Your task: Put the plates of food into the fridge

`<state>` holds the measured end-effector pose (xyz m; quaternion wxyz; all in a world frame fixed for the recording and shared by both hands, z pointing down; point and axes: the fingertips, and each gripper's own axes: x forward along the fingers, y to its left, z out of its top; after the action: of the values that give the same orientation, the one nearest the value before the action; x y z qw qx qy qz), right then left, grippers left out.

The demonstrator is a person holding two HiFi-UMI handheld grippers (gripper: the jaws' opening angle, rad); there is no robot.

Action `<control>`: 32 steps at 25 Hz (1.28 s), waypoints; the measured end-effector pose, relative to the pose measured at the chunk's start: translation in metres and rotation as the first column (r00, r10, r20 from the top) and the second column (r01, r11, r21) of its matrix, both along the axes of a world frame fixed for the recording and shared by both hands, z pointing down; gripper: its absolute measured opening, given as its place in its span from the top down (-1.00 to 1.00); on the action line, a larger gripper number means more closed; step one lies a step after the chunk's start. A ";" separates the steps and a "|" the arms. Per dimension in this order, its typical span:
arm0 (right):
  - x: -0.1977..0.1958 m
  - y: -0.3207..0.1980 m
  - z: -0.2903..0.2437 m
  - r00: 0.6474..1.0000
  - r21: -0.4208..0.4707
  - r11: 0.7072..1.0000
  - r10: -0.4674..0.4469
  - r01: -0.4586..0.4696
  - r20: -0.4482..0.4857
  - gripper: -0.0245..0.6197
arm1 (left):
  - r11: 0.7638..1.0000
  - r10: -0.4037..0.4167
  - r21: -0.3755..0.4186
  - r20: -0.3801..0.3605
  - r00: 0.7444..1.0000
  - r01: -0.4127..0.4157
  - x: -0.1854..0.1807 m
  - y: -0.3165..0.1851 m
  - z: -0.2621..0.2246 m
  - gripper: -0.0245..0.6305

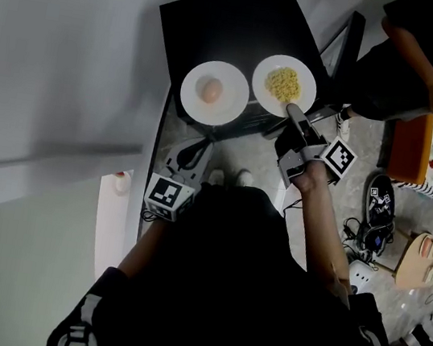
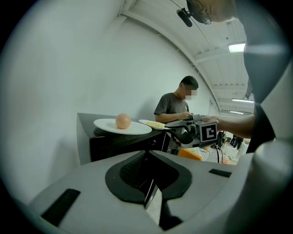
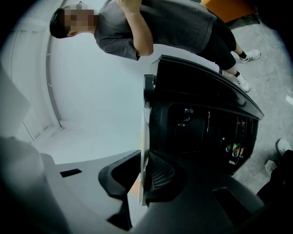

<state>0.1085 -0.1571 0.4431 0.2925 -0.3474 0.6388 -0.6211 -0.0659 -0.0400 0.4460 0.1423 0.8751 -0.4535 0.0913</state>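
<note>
Clamping the right claw onto the noodle plate, at the rim facing the fridge front. Showing that rim edge-on in the right gripper view, pinched between the two pads, with the dark fridge door just past it. Keeping the plate flat on the fridge top, on its right half, not lifted clear as far as the head view shows. Carrying a small heap of noodles in the middle of the plate.

Leaving the second plate alone on the left half of the fridge top, just beside the noodle plate and apart from both claws. Bearing what looks like an egg at its centre, though too small to be sure of.

Holding the left claw low, just off the fridge's front left corner, clenched on nothing, tips drawn together and aimed toward the fridge. Looking up from there at both plates along the fridge's top edge.

Also catching a second person standing off the fridge's right side, arms bent over an orange seat. Lying on the floor to the right of the fridge front, near that seat, a pair of dark shoes.
</note>
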 end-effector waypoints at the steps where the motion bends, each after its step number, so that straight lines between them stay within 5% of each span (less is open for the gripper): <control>1: 0.000 0.000 0.001 1.000 -0.003 1.000 0.000 0.000 0.004 0.75 | 1.000 -0.003 -0.007 -0.005 1.000 0.003 0.000 -0.001 0.001 0.85; 32: 0.008 0.006 0.032 0.999 -0.049 0.999 0.004 -0.002 0.036 0.77 | 0.999 0.045 -0.028 -0.018 0.999 -0.045 -0.005 -0.059 0.034 0.85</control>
<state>0.1170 -0.1514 0.4754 0.2964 -0.3440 0.6175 -0.6423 -0.0708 -0.0985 0.4796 0.1564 0.8837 -0.4311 0.0935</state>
